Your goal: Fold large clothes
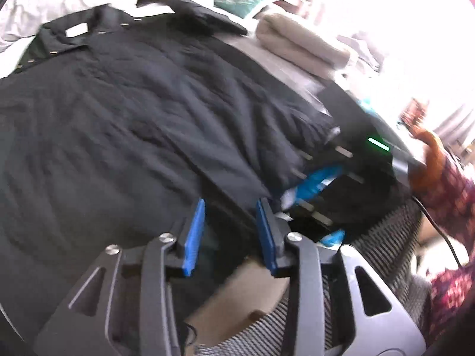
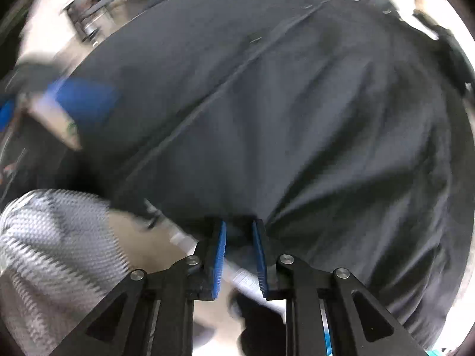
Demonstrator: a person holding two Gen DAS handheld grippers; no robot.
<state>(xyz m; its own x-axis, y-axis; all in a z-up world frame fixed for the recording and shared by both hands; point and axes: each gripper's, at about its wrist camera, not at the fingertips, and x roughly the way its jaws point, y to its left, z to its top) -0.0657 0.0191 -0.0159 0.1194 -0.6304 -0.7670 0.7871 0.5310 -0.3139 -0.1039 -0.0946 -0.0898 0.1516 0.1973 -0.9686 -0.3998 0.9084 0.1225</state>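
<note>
**Dark shirt lies spread as both grippers work its near hem**

I have the black button-up shirt [image 1: 124, 112] laid flat across the bed, collar and white neck label at the far end and hem toward me, the way a large garment needs to lie before a fold. My left gripper [image 1: 230, 231] hangs over the hem's right corner with its blue ribbed pads parted. Cloth lies beyond the tips, and nothing I can see is pinched, so I judge it released.

From the right wrist view, the right gripper [image 2: 239, 246] points steeply down at the hem edge. Its pads stand a little apart with a fold of dark cloth reaching between them. Blur keeps me from telling whether they actually press on it.

The shirt looks like a thin woven fabric, softly creased, with a placket line [image 2: 225, 89] running up toward small pale snaps. It should drape and slide rather than hold a crease.

Beside it sit a folded beige towel [image 1: 299, 44] and a grey knitted textile [image 2: 50, 237] with a ribbed weave. My hand [image 1: 430, 160] in a patterned red sleeve holds the other tool at the right.
</note>
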